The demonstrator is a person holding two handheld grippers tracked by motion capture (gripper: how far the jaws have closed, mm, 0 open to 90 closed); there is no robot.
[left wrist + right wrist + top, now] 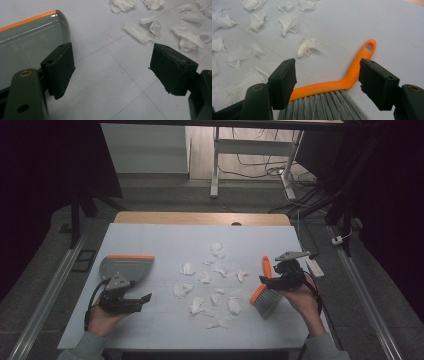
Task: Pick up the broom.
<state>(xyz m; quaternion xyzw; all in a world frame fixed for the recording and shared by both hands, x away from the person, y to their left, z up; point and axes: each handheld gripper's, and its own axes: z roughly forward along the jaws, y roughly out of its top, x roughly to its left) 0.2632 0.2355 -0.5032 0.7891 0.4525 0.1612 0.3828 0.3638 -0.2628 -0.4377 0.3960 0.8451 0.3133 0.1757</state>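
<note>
a: white sheet over the bench [150,240], wooden edge showing along the top of it in the high view. item one?

b: dustpan [126,268], grey with an orange lip, lying flat at the left middle of the high view. in the left gripper view it sits at the upper left, partly behind one jaw.

a: item two?

b: hand brush [264,295], grey bristles, orange back and an orange handle with a hanging hole. right of centre in the high view, bristles toward the lower edge, handle pointing up the frame.

a: item three?

b: scraps of crumpled white tissue [210,280], many pieces, scattered across the centre of the bench between dustpan and brush.

a: left tool [142,300]?

b: lower left of the high view, just below the dustpan, held in the person's left hand [102,317]. jaws spread wide with bare sheet between them, gripping nothing.

a: right tool [327,82]?

b: held in the right hand [302,297] at the right of the high view, over the brush. in the right gripper view the jaws stand wide apart, the orange back and bristles lying between them. whether either jaw touches the brush, cannot tell.
</note>
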